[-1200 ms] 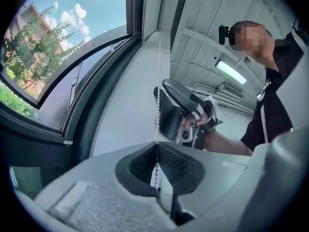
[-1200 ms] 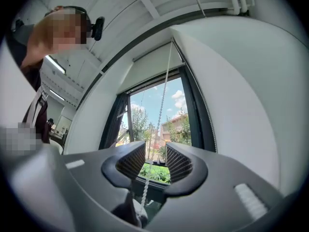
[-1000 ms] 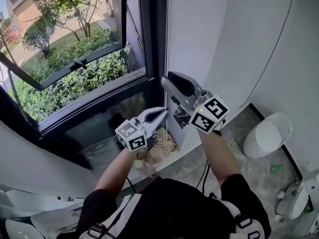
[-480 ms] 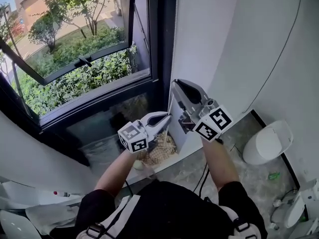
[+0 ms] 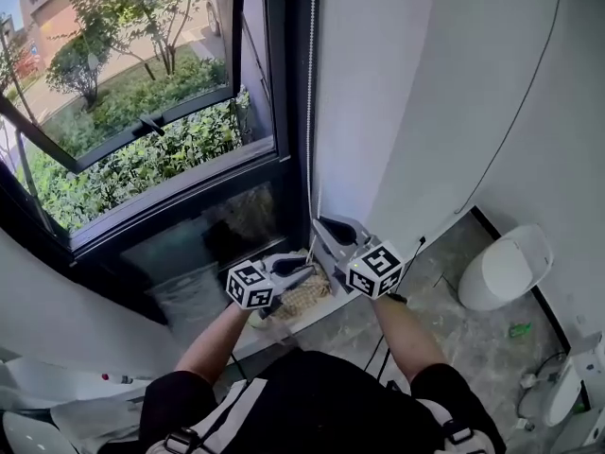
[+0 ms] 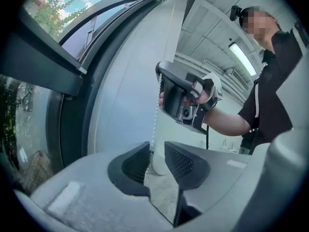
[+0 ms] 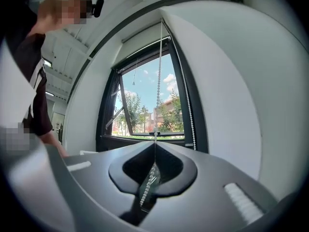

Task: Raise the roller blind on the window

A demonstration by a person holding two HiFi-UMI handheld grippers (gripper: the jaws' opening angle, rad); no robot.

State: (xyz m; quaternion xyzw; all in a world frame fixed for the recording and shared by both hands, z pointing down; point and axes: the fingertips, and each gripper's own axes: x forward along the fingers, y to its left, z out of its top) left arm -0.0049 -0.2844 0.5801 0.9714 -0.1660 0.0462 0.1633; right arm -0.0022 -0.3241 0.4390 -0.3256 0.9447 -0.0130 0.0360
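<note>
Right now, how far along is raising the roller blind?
Done: most of the window glass shows uncovered. In hand: the right gripper is shut on the bead chain. The left gripper has just been opening its jaws, with the chain between them, not pinched. Left: how much blind remains to raise can't be seen.

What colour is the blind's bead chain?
White. The bead chain shows best in the right gripper view, against the dark jaws.
</note>
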